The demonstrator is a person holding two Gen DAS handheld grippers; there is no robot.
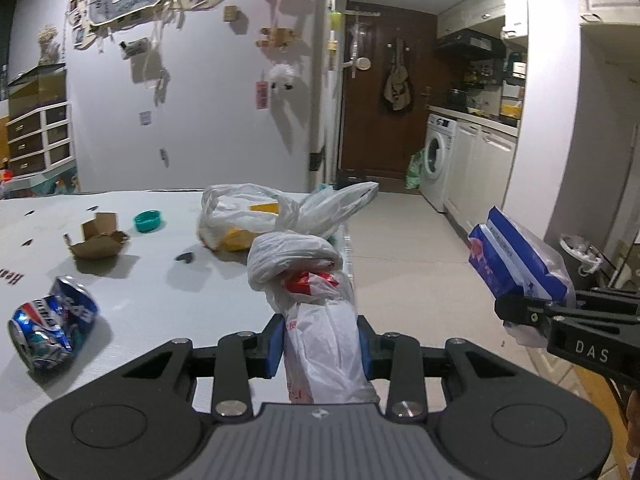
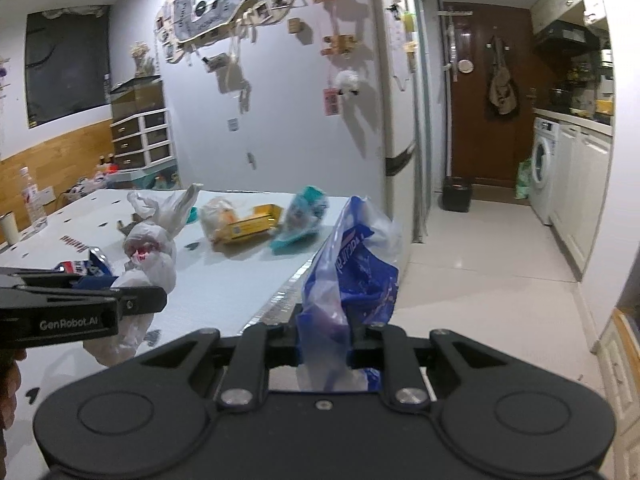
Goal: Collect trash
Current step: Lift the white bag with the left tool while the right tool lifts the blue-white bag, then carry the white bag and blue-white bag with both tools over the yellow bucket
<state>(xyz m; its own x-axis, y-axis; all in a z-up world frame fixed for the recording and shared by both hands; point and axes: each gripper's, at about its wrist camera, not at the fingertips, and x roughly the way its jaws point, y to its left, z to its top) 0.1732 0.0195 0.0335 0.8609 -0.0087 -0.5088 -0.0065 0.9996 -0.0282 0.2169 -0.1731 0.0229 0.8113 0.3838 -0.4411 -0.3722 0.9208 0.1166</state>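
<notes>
My left gripper (image 1: 322, 344) is shut on a knotted white plastic bag (image 1: 308, 280) with red print, held above the right edge of the white table (image 1: 168, 292). The same bag shows in the right wrist view (image 2: 150, 252). My right gripper (image 2: 324, 344) is shut on a blue and clear plastic wrapper (image 2: 352, 268), held beyond the table's right edge over the floor; it also shows in the left wrist view (image 1: 516, 264). On the table lie a crushed blue can (image 1: 52, 320), a torn cardboard piece (image 1: 98, 240), a teal lid (image 1: 149, 221) and a bag with yellow boxes (image 1: 240, 216).
A teal packet (image 2: 302, 216) lies near the table's far right edge. A clear bottle (image 2: 32, 196) and a cup (image 2: 10, 227) stand at the far left. A washing machine (image 1: 438, 156), white cabinets and a black bin (image 2: 456, 194) by the brown door lie to the right.
</notes>
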